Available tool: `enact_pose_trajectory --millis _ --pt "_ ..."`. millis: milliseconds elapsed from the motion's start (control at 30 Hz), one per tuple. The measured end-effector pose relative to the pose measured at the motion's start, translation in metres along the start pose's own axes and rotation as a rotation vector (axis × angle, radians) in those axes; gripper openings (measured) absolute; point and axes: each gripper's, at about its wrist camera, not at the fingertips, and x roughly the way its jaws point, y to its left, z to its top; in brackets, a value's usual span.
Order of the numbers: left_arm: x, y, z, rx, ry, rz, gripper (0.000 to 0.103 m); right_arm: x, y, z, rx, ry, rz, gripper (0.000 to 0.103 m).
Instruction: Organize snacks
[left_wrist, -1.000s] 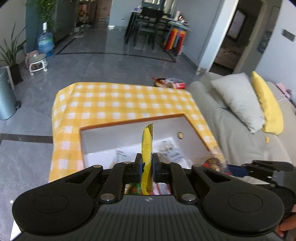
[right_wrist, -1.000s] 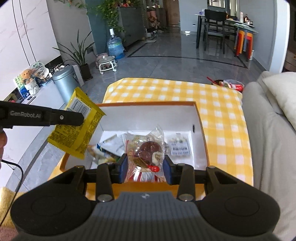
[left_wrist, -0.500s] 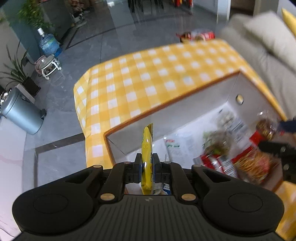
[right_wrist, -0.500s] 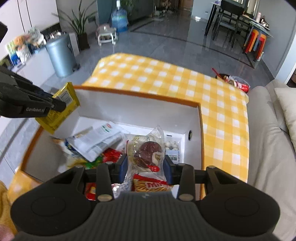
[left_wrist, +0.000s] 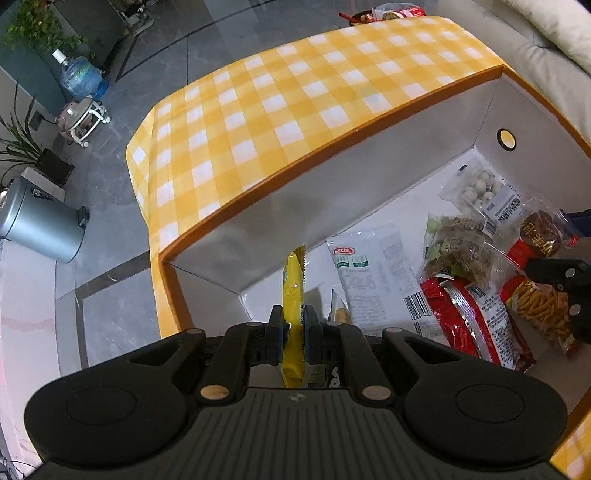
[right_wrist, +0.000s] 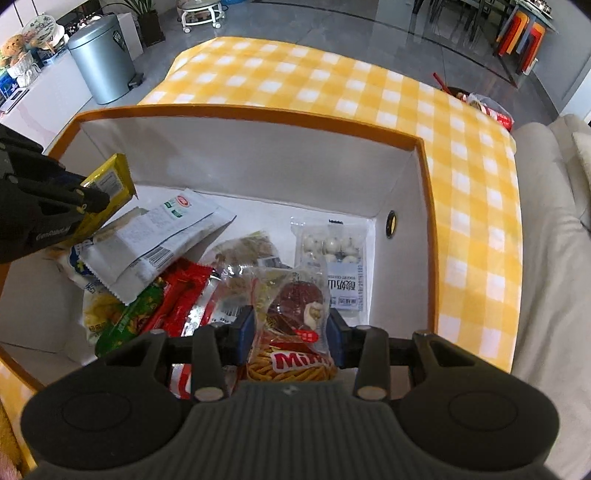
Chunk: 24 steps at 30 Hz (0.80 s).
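A white box with an orange rim (left_wrist: 354, 131) stands on the yellow checked table and holds several snack packets. My left gripper (left_wrist: 293, 325) is shut on a thin yellow packet (left_wrist: 293, 280), held edge-up low over the box's left corner. From the right wrist view, that gripper (right_wrist: 85, 199) and the yellow packet (right_wrist: 109, 181) hang above a white packet (right_wrist: 162, 236). My right gripper (right_wrist: 291, 328) is shut on a clear bag with a brown cake (right_wrist: 295, 302), just over a pack of orange sticks (right_wrist: 291, 365) inside the box (right_wrist: 258, 112).
A red packet (left_wrist: 469, 317), a green one (right_wrist: 129, 321) and a tray of white balls (right_wrist: 332, 243) lie on the box floor. Yellow checked cloth (left_wrist: 295, 92) stretches beyond the box. A sofa (right_wrist: 554, 258) runs along the right, and a grey bin (left_wrist: 37, 221) stands on the floor.
Both grippers have tipped downward and sunk into the box with their packets still held. The yellow packet has dropped from above the rim to below it.
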Motion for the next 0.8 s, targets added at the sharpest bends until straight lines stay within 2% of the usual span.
enact_pose_trajectory --millis 133,267,367,500,567,800 --pt "0.001 -0.002 -0.002 -0.005 0.005 -0.005 0.013 0.001 0.002 0.000 -0.007 0.007 -0.014 0.040" --pt "-0.005 -0.005 -0.003 0.005 -0.016 -0.004 0.030 -0.001 0.000 -0.001 0.003 0.007 -0.013 0.048" --pt "-0.014 -0.005 -0.005 0.008 -0.035 -0.001 0.036 -0.005 0.002 -0.001 -0.010 -0.002 -0.020 0.059" --pt "-0.033 -0.003 -0.007 -0.006 -0.087 -0.029 0.054 -0.016 0.004 -0.001 -0.007 -0.020 -0.022 0.069" --pt "-0.045 -0.003 -0.009 -0.003 -0.117 -0.044 0.054 -0.022 0.005 -0.001 -0.001 -0.030 -0.020 0.073" --pt "-0.090 0.002 -0.020 -0.026 -0.210 -0.066 0.055 -0.056 0.015 -0.002 -0.022 -0.088 -0.043 0.076"
